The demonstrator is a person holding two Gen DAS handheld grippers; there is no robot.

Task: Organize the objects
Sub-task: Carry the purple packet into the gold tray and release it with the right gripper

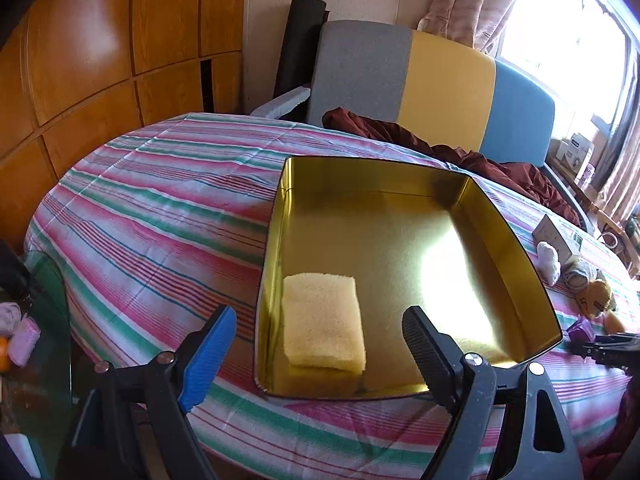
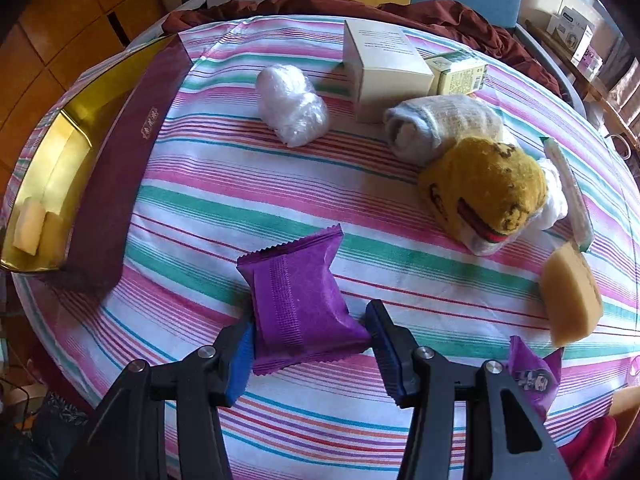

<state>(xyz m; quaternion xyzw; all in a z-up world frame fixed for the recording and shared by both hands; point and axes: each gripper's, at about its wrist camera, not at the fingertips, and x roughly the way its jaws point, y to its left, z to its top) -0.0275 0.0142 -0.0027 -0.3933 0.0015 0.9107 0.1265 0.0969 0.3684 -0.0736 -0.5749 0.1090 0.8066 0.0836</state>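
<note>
The left gripper (image 1: 320, 344) hangs with fingers spread wide over the near end of the gold tin (image 1: 280, 208), where a yellow sponge (image 1: 322, 326) lies at its left wall. The right gripper (image 2: 310, 346) has its fingers around the purple packet (image 2: 298, 300) on the striped cloth (image 2: 224, 192), both pads touching its sides. Rolled socks (image 2: 480, 184) lie further right.
</note>
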